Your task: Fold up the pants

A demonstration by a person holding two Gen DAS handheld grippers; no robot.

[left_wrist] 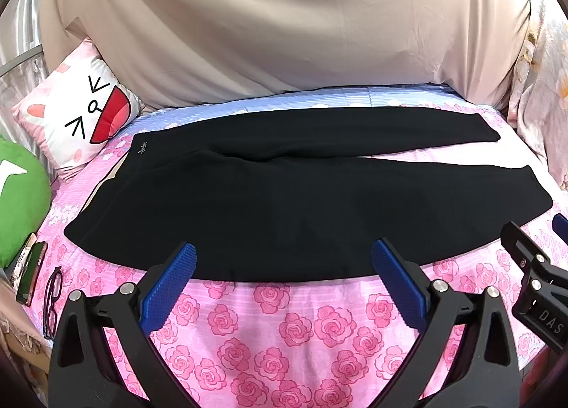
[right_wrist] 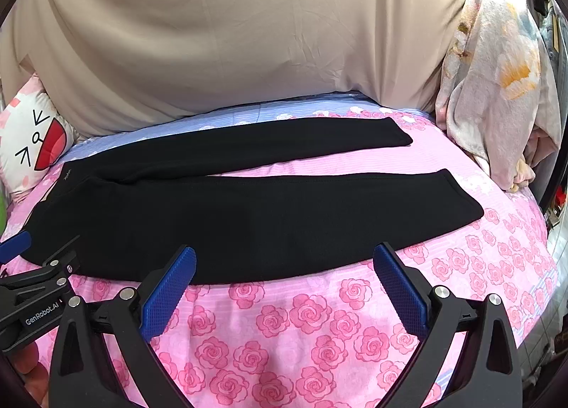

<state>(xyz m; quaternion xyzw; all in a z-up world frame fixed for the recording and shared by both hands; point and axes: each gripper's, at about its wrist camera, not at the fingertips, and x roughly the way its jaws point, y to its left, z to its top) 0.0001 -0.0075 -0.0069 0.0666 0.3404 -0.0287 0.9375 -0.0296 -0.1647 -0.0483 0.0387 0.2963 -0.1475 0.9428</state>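
Left wrist view: left gripper [left_wrist: 284, 259] fingers spread wide, nothing held, just short of the near edge of the black pants [left_wrist: 284, 202]; right gripper [right_wrist: 284, 260] likewise spread and empty. Pants laid flat on the rose-print bed [left_wrist: 284, 330], long axis left-right, waistband left, legs pointing right and splayed apart. Judged pre-fold: near leg prob. to be pinched at waist & hem, then carried over the far leg.

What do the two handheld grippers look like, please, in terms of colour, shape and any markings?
Both match: the left gripper and right gripper have black angular frames with silver round bolts and long blue jaws with a fine textured grid face. Seen from the other camera, the left's body reads "GenRobot.AI" and the right's shows "DAS". No cables or sleeves are visible.
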